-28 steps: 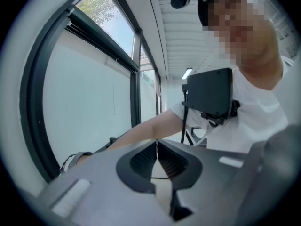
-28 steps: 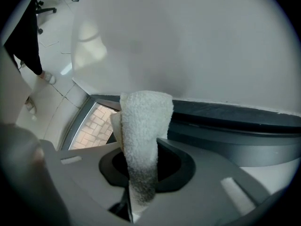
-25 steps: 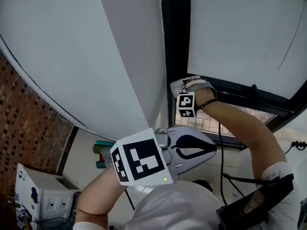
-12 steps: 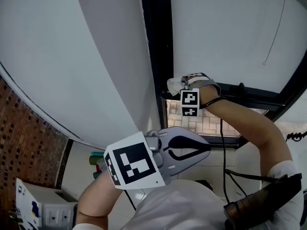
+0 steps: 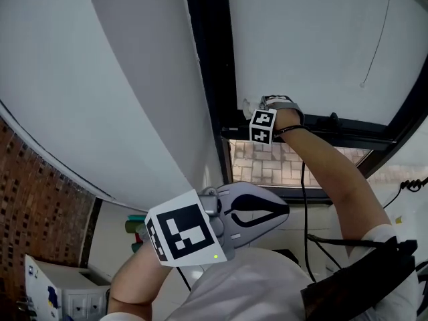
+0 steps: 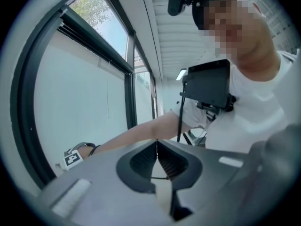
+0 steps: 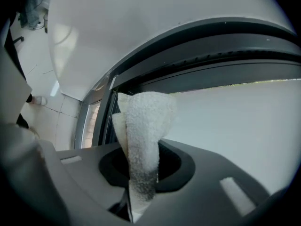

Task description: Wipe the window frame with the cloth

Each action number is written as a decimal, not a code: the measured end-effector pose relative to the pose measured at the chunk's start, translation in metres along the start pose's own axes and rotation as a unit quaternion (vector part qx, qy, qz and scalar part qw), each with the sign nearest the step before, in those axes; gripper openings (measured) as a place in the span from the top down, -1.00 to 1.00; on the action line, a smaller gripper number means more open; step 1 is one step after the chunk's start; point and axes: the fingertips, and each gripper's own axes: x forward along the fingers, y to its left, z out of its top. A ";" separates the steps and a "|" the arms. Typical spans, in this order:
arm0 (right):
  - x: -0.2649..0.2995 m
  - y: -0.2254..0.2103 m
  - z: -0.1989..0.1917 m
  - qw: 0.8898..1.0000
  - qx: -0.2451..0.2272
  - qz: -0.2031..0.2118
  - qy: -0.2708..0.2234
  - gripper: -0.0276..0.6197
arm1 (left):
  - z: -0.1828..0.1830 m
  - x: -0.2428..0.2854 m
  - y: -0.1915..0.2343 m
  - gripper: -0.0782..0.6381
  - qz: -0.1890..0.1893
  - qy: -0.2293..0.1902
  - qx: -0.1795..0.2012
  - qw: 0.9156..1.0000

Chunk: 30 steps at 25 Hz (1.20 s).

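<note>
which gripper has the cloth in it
The right gripper, up at the window frame: its jaws are clamped on the white cloth. The left gripper is shut on nothing, near the person's chest.

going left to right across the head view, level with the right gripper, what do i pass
brick wall → white wall → black window frame → right gripper holding the cloth → white pane → thin cord

Head view overlooks window frame (image 5: 209, 79); right gripper view faces it close; left gripper view faces the person (image 6: 256, 109).
</note>
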 end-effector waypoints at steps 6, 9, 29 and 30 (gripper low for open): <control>0.020 0.006 0.023 1.000 0.000 0.009 -0.004 0.70 | -0.006 -0.005 0.007 0.71 0.013 0.009 -0.004 1.000; 0.029 0.008 0.025 1.000 -0.003 0.015 0.004 0.70 | -0.006 -0.005 0.010 0.71 0.011 0.011 -0.002 1.000; -0.013 0.071 0.025 0.996 -0.051 0.076 -0.015 0.70 | -0.001 0.008 0.003 0.71 -0.036 -0.002 0.001 0.999; -0.021 0.078 0.024 0.995 -0.054 0.079 -0.021 0.70 | 0.000 0.011 0.002 0.71 -0.042 -0.005 0.001 0.999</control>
